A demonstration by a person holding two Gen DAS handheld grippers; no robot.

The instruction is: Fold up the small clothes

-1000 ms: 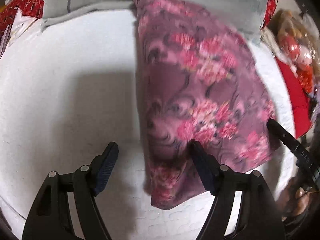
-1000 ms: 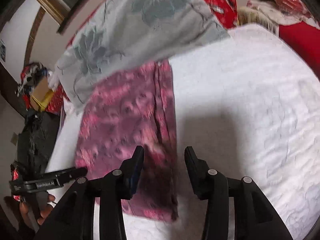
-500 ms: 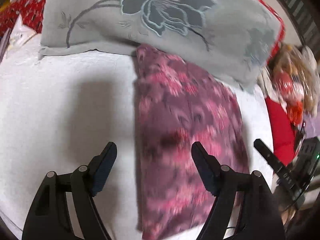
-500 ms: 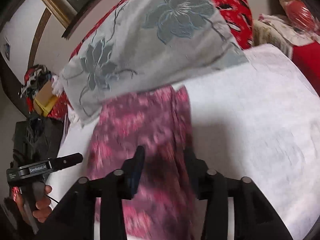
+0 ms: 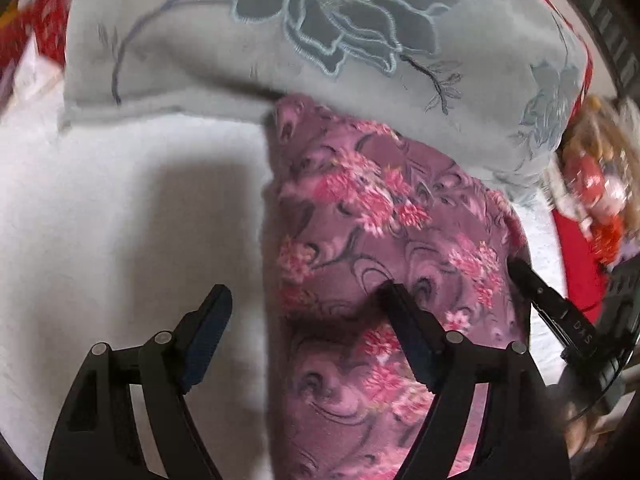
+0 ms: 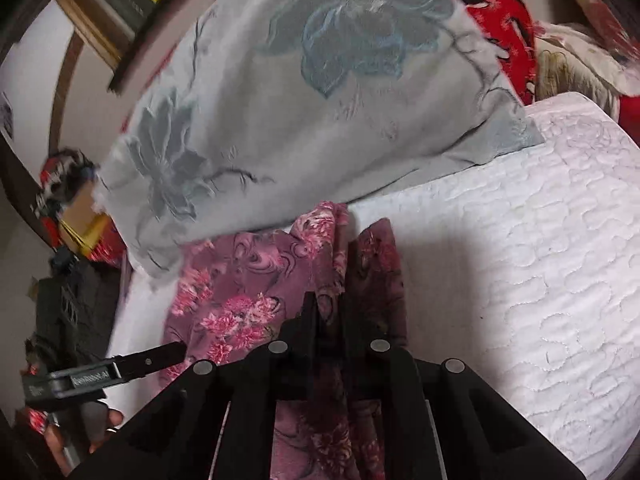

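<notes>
A purple garment with pink flowers (image 5: 360, 248) lies in a long strip on the white quilted bed (image 5: 120, 220). It also shows in the right wrist view (image 6: 248, 292). My left gripper (image 5: 304, 308) is open, straddling the garment's left edge, one finger over the cloth, one over the bed. My right gripper (image 6: 330, 320) is shut on a raised fold of the garment along its right edge. The right gripper also shows in the left wrist view (image 5: 552, 312) at the garment's far side.
A grey pillow with a blue flower pattern (image 5: 320, 40) lies across the far end of the garment, also seen in the right wrist view (image 6: 320, 92). Red fabric and soft toys (image 5: 592, 184) sit at the right. White bed (image 6: 520, 260) stretches right.
My right gripper has closed on the garment's right edge and pinched up a fold. Both grippers have moved forward along the garment toward the pillow. The left gripper stays open.
</notes>
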